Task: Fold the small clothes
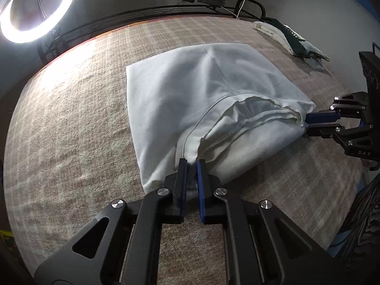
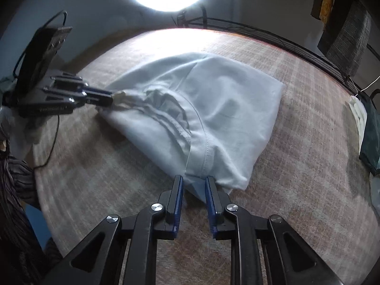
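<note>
Pinching opposite near corners, the left gripper [image 1: 192, 162] and right gripper [image 2: 194, 180] are each closed on the white garment [image 1: 190, 99], which is spread on the plaid-covered table [image 1: 71, 130], presumably so one edge can be raised evenly for folding.

one white garment [image 1: 190, 99] on the plaid bed cover [image 1: 71, 118], two grippers: left gripper [image 1: 192, 166], right gripper [image 2: 194, 182]. one ring light [image 1: 35, 7], one folded clothes pile [image 1: 292, 38], far corner.
</note>
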Demonstrator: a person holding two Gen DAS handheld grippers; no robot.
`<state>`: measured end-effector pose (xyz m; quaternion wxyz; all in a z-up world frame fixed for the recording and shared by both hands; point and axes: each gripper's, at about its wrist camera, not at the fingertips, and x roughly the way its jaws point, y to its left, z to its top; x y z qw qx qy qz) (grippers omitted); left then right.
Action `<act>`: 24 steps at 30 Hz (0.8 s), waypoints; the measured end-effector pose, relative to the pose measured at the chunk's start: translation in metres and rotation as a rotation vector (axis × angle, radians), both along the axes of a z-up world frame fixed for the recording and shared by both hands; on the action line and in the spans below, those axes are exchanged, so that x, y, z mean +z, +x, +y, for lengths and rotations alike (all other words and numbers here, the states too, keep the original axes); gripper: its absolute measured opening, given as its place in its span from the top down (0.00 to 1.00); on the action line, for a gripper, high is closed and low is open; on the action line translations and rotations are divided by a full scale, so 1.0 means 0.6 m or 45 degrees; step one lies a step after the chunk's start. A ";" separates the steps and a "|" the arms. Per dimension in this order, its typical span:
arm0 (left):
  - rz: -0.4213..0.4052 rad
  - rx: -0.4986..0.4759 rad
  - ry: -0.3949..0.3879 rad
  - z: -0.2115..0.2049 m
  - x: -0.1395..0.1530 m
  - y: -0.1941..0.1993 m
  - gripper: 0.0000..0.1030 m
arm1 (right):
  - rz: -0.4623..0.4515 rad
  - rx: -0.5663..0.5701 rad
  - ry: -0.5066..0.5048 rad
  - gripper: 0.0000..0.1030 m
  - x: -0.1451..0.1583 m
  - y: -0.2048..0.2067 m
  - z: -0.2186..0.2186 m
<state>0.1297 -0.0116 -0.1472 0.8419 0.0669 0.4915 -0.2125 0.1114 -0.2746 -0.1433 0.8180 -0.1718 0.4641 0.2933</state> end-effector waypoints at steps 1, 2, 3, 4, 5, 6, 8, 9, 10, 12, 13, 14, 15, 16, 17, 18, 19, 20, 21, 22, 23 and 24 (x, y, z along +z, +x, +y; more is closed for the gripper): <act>-0.001 -0.002 -0.001 0.001 0.001 -0.001 0.94 | -0.025 0.015 0.003 0.74 0.007 -0.005 0.003; -0.001 -0.004 0.000 0.001 -0.001 -0.002 0.94 | -0.050 0.027 0.010 0.69 0.014 -0.010 0.005; 0.001 -0.002 0.003 0.002 -0.002 -0.002 0.94 | -0.073 0.036 0.024 0.64 0.020 -0.015 0.007; 0.004 0.001 0.002 0.002 -0.003 -0.001 0.95 | -0.076 0.036 0.024 0.66 0.023 -0.015 0.008; 0.007 0.005 -0.002 0.000 -0.004 0.001 0.95 | -0.076 0.032 0.013 0.66 0.021 -0.012 0.011; 0.005 0.005 -0.003 -0.001 -0.004 0.001 0.96 | -0.075 0.025 -0.013 0.67 0.015 -0.009 0.015; -0.003 0.000 0.001 -0.004 -0.001 -0.001 0.98 | -0.062 0.024 -0.024 0.74 0.004 -0.001 0.020; -0.009 -0.001 0.001 -0.004 0.001 -0.002 0.99 | -0.059 0.025 -0.047 0.82 -0.002 0.002 0.023; -0.015 0.001 0.001 -0.004 0.004 -0.002 0.99 | -0.067 0.024 -0.068 0.93 -0.005 0.006 0.024; -0.031 0.010 -0.015 0.000 0.016 -0.003 1.00 | -0.090 0.013 -0.069 0.98 0.002 0.007 0.022; -0.039 0.017 -0.032 0.005 0.025 -0.004 1.00 | -0.095 0.012 -0.045 0.99 0.010 0.009 0.017; -0.043 0.012 -0.059 0.011 0.034 -0.006 1.00 | -0.106 0.014 -0.004 0.99 0.024 0.007 0.010; -0.053 0.003 -0.071 0.015 0.042 -0.010 1.00 | -0.114 0.017 0.038 0.99 0.040 0.005 0.003; -0.057 0.002 -0.064 0.017 0.043 -0.012 1.00 | -0.117 0.019 0.065 0.99 0.048 0.005 -0.001; -0.044 -0.003 -0.060 0.018 0.039 -0.012 1.00 | -0.118 0.021 0.087 0.99 0.055 0.004 -0.006; -0.017 -0.015 -0.054 0.017 0.031 -0.013 1.00 | -0.116 0.021 0.079 0.99 0.055 0.004 -0.007; 0.010 -0.026 -0.026 0.014 0.019 -0.012 1.00 | -0.116 0.028 0.056 0.99 0.051 0.004 -0.005; 0.029 -0.028 0.014 0.010 0.007 -0.012 1.00 | -0.103 0.034 0.011 0.99 0.040 0.004 -0.002; 0.036 -0.028 0.044 0.008 -0.002 -0.014 1.00 | -0.082 0.043 -0.019 0.99 0.028 0.004 0.002; 0.030 -0.029 0.052 0.004 -0.004 -0.017 1.00 | -0.053 0.046 -0.050 0.99 0.020 0.004 0.004; 0.024 -0.037 0.055 0.003 -0.001 -0.019 1.00 | -0.050 0.053 -0.084 0.99 0.012 0.003 0.008; 0.021 -0.042 0.047 0.003 0.006 -0.021 1.00 | -0.045 0.063 -0.095 0.99 0.009 0.002 0.008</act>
